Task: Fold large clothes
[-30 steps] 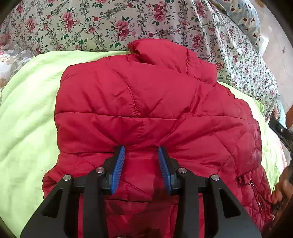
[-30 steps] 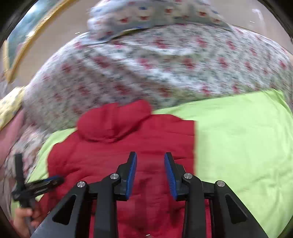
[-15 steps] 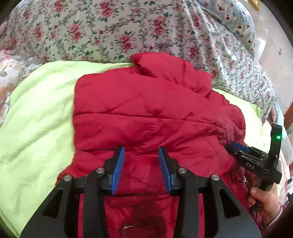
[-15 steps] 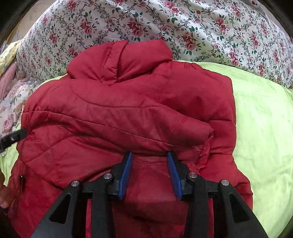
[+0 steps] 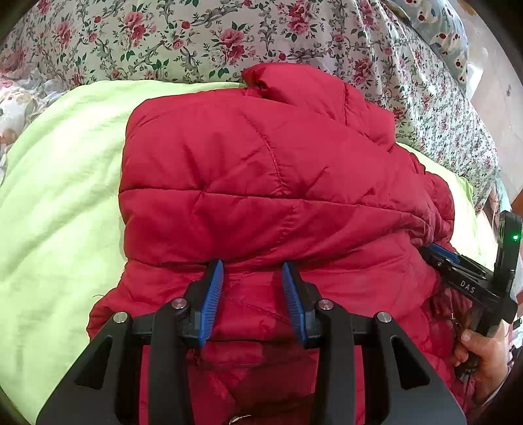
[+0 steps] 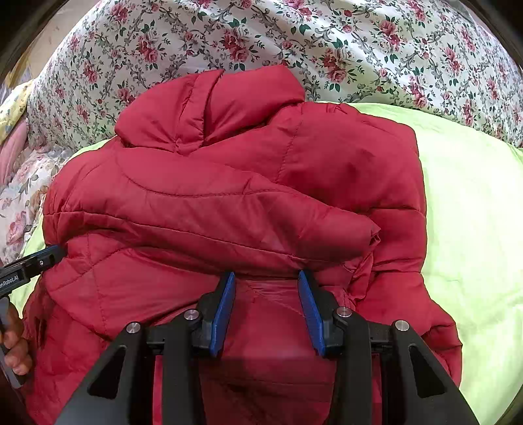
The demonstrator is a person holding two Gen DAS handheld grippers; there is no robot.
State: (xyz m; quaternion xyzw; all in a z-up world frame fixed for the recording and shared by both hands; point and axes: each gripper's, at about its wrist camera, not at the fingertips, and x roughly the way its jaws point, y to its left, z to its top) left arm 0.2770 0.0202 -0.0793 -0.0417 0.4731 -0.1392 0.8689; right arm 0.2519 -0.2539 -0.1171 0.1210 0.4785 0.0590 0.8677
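A red quilted puffer jacket [image 5: 261, 183] lies on a lime-green sheet [image 5: 59, 202], collar at the far end, sleeves folded across the body. My left gripper [image 5: 253, 271] is open, its blue pads at the lower edge of a folded sleeve, over the jacket's lower body. My right gripper [image 6: 266, 281] is open too, its tips at the edge of the folded sleeve [image 6: 228, 215]. Neither pinches cloth. The right gripper also shows in the left wrist view [image 5: 464, 274] at the jacket's right side; the left gripper's tip shows in the right wrist view [image 6: 36, 261].
A floral bedspread [image 5: 196, 36] covers the bed beyond the sheet [image 6: 474, 202]. A patterned pillow [image 5: 438, 23] lies far right. The person's hand [image 5: 480, 356] holds the right gripper's handle. Bare floor shows past the bed's right edge.
Both grippers have moved forward and in toward the jacket's folded sleeve edge. The right gripper swung down from a high, blurred view to close over the jacket. Jaws have stayed open.
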